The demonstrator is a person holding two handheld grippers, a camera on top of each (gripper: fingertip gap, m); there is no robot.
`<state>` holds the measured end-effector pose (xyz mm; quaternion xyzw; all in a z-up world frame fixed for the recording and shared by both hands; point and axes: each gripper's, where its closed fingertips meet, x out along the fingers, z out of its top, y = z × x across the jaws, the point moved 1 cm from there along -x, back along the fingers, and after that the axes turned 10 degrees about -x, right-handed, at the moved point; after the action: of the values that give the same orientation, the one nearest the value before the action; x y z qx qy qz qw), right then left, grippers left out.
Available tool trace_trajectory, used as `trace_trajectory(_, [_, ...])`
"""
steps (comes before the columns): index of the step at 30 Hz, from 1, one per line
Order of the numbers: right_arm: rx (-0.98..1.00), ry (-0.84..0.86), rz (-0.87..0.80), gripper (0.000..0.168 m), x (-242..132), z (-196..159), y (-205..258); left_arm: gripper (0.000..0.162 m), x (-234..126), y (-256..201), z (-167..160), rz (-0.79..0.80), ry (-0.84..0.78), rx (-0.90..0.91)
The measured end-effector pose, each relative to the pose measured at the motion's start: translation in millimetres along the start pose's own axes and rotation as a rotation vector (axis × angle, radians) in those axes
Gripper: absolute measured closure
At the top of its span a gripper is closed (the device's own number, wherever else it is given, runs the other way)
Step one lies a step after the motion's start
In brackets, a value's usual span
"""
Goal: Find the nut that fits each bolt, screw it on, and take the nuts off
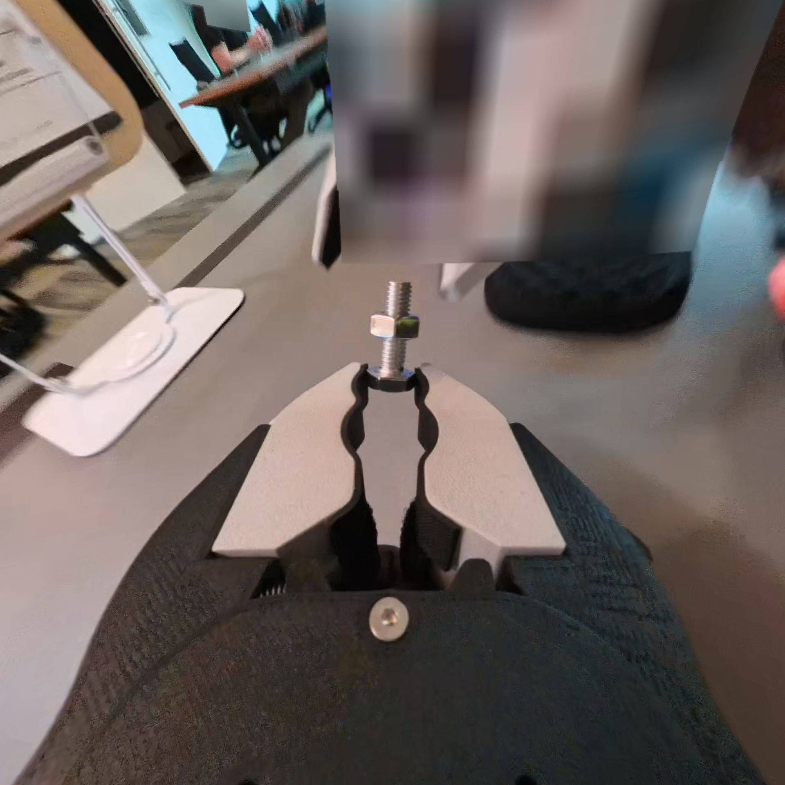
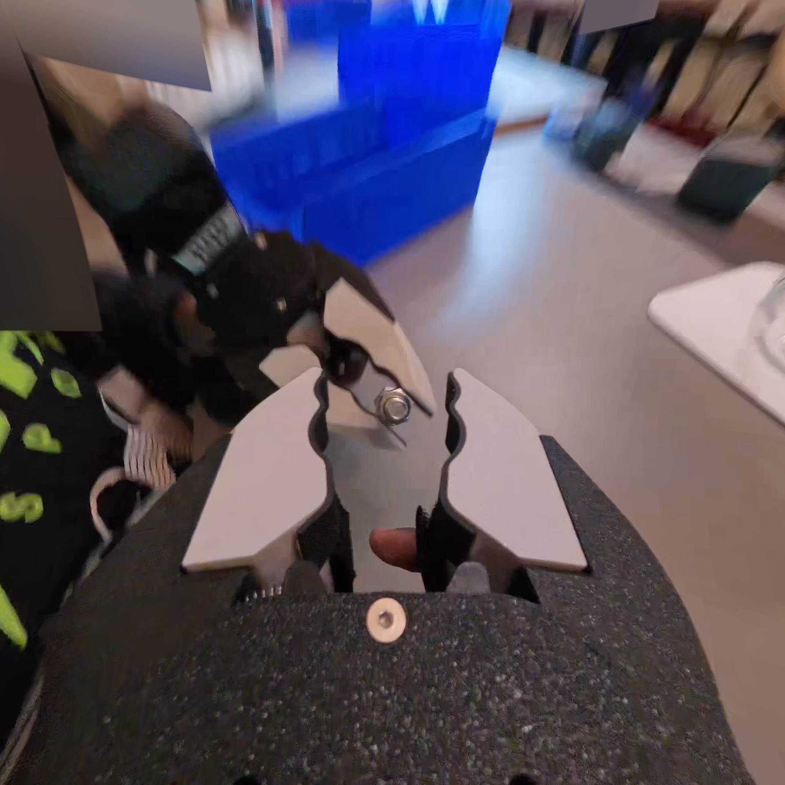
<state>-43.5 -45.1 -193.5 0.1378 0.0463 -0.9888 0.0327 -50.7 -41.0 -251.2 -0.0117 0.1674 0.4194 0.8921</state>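
The left gripper (image 1: 390, 376) has its two grey fingers pinched on the hex head of a bolt (image 1: 393, 335), so the threaded shank stands upright above the fingertips. A silver nut (image 1: 394, 326) sits about halfway up that shank, with bare thread showing above and below it. The bolt is held clear of the grey table (image 1: 255, 340), not resting on it.

The right gripper (image 2: 384, 393) is spread wide with nothing between its fingers. Seen from its own camera, it faces the left gripper (image 2: 382, 382) just ahead, looking almost straight down the end of the bolt (image 2: 394, 405) with the nut ringed around it. A fingertip (image 2: 393, 548) of the person shows in the gap near the base of the right fingers.

Farther out on the table, to the left of the held bolt, lies a white flat base (image 1: 127, 369) with a clear stand rising from it. A black soft cushion (image 1: 590, 293) lies beyond on the right. From the right side, a blue bin (image 2: 361, 170) sits behind the left gripper, badly blurred, and the corner of the white base (image 2: 722, 335) shows at the right edge.
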Motion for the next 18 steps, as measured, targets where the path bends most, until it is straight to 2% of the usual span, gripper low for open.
trace_trajectory(2, [0.071, -0.249, -0.079, 0.108, -7.1, 20.5, -9.8, 0.141, -7.4, 5.0, 18.1, -0.087, -0.126, -0.222])
trace_trajectory(4, [0.069, -0.385, -0.124, 0.095, -6.7, 27.0, -12.8, 0.141, -11.5, 5.4, 31.2, -0.196, -0.210, -0.386])
trace_trajectory(7, [-0.038, -0.333, -0.146, 0.087, 6.2, 22.8, -14.2, 0.141, -10.5, 2.3, 43.3, -0.301, -0.275, -0.463])
trace_trajectory(12, [-0.126, -0.267, -0.055, 0.092, 10.1, 42.1, -28.3, 0.141, -0.6, 15.6, 68.2, -0.412, -0.381, -0.505])
trace_trajectory(16, [-0.048, -0.292, -0.040, 0.092, 15.7, 29.9, -64.7, 0.141, 16.0, 50.2, 73.9, -0.426, -0.520, -0.569])
trace_trajectory(18, [0.082, -0.383, -0.063, 0.096, 14.9, 25.5, -78.4, 0.141, 24.8, 56.7, 61.0, -0.393, -0.488, -0.521])
